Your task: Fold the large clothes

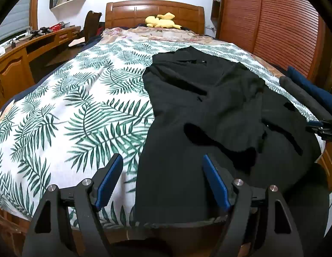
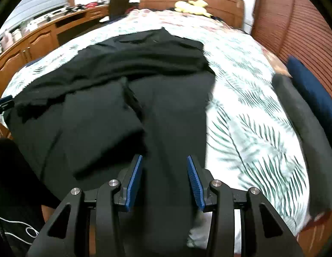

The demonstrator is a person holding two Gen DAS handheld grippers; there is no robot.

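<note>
A large black garment [image 1: 208,111] lies spread and partly folded on the right half of a bed with a leaf-print sheet [image 1: 80,107]. My left gripper [image 1: 162,158] stands open low over the garment's near left edge, one blue pad over the sheet and the other over the black cloth, nothing pinched. In the right wrist view the same garment [image 2: 123,90] fills the middle. My right gripper [image 2: 164,158] is open above its near right part, with cloth below the jaws but not clamped. Each gripper shows at the other view's edge: right gripper [image 1: 322,128], left gripper [image 2: 3,105].
A yellow plush toy [image 1: 161,20] lies by the wooden headboard [image 1: 155,10]. A wooden desk [image 1: 26,49] runs along the left, louvred wardrobe doors [image 1: 283,32] along the right. A dark grey roll [image 2: 303,115] and a blue cushion [image 2: 316,94] lie at the bed's right edge.
</note>
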